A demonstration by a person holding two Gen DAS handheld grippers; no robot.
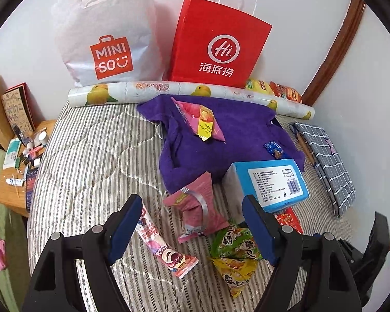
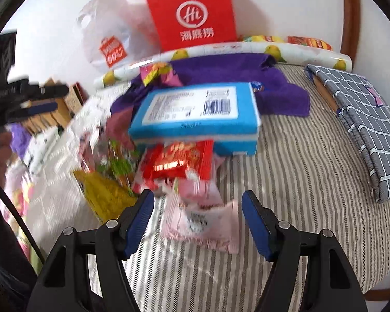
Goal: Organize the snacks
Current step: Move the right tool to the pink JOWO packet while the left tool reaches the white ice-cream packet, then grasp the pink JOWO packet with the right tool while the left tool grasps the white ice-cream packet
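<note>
Snacks lie scattered on a bed with a grey-and-white striped quilted cover (image 1: 85,161). In the left wrist view, the left claw (image 1: 192,227) is spread wide and holds nothing; between and ahead of its blue-padded fingers lie a long pink printed wrapper (image 1: 163,249), a crumpled pink foil packet (image 1: 197,208) and a green-and-yellow printed packet (image 1: 234,252). A blue rectangular box with a white label (image 1: 273,184) rests partly on a purple towel (image 1: 231,132), which also carries a pink-and-yellow sachet (image 1: 202,122). A red paper bag with white handles (image 1: 218,44) and a white plastic shopping bag (image 1: 109,31) stand against the wall.

The right wrist view is motion-blurred. The right claw (image 2: 197,218) is likewise spread and empty, above a pale pink packet (image 2: 202,221); a red foil packet (image 2: 179,161) appears to touch the blue box. A grey checked cloth (image 2: 361,130) lies well apart to the right.
</note>
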